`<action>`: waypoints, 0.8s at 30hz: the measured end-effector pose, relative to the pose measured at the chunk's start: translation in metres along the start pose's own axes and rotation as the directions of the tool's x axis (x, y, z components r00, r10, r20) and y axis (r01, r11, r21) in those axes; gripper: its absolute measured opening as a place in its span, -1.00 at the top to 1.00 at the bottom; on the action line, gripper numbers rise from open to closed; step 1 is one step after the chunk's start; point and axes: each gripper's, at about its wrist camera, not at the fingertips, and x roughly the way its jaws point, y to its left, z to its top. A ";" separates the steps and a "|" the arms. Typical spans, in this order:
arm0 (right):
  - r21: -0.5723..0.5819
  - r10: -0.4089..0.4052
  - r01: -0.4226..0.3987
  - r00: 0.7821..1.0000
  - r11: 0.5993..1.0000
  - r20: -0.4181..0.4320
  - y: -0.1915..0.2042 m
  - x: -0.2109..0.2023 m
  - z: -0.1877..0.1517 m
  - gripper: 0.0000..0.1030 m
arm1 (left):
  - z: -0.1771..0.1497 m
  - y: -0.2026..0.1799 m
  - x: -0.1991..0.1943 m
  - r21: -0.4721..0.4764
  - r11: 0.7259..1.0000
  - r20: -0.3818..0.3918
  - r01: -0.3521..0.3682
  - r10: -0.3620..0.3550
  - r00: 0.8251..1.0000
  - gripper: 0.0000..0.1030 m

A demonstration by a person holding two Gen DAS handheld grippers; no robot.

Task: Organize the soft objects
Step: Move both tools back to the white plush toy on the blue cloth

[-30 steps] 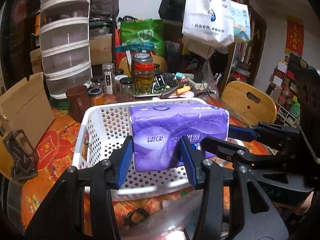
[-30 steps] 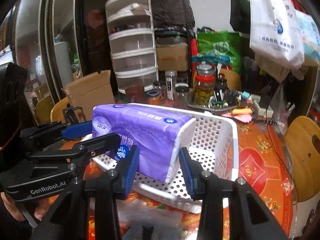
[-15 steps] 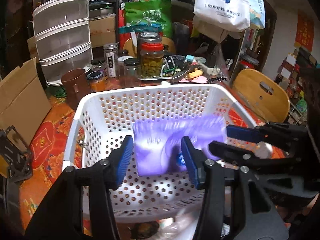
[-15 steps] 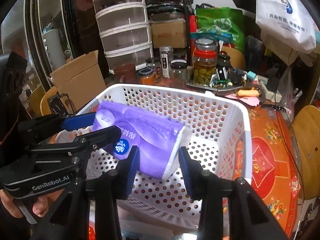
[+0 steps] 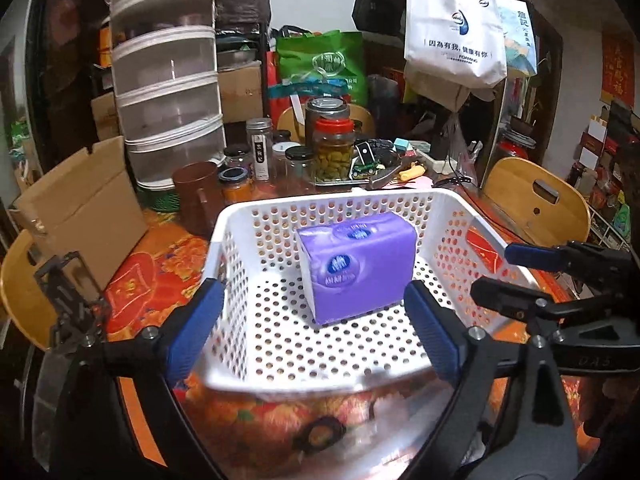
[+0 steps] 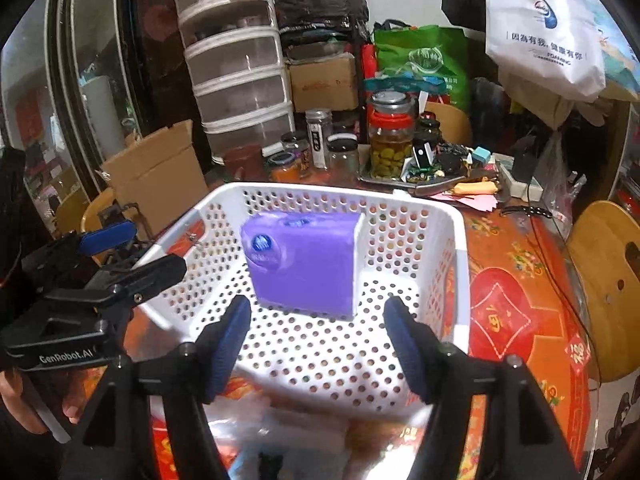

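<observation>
Dropped from both grippers, the tissue pack point(image 5: 358, 270) sits in the basket point(image 5: 256, 376) beyond their just-opened, empty jaws.

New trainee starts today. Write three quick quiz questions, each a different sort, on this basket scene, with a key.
1. True or false: the purple tissue pack lies inside the white basket.
2. Multiple choice: the left claw is A) shut on the pack, B) open and clear of the pack, C) shut on the basket rim.
3. Fill in: behind the basket stands a jar of green contents with a ___ lid.

Key: 1 true. 2 B; both it and the right claw have just been opening, with nothing pressed between the pads. 3 red.
</observation>
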 end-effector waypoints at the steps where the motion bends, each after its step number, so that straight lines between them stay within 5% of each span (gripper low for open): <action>1: -0.011 -0.005 0.005 1.000 1.000 0.008 0.003 -0.007 -0.003 -0.35 | -0.003 0.000 -0.009 -0.002 1.000 0.002 -0.005 0.005 1.000 -0.76; 16: -0.051 0.045 -0.042 0.997 0.998 0.064 0.038 -0.095 -0.076 -0.44 | -0.079 0.006 -0.128 -0.068 0.997 0.020 -0.033 0.034 0.999 -0.87; 24: 0.020 0.038 -0.039 0.997 0.999 0.061 0.027 -0.114 -0.129 -0.46 | -0.132 0.015 -0.170 -0.111 0.994 -0.002 0.016 -0.016 1.000 -0.88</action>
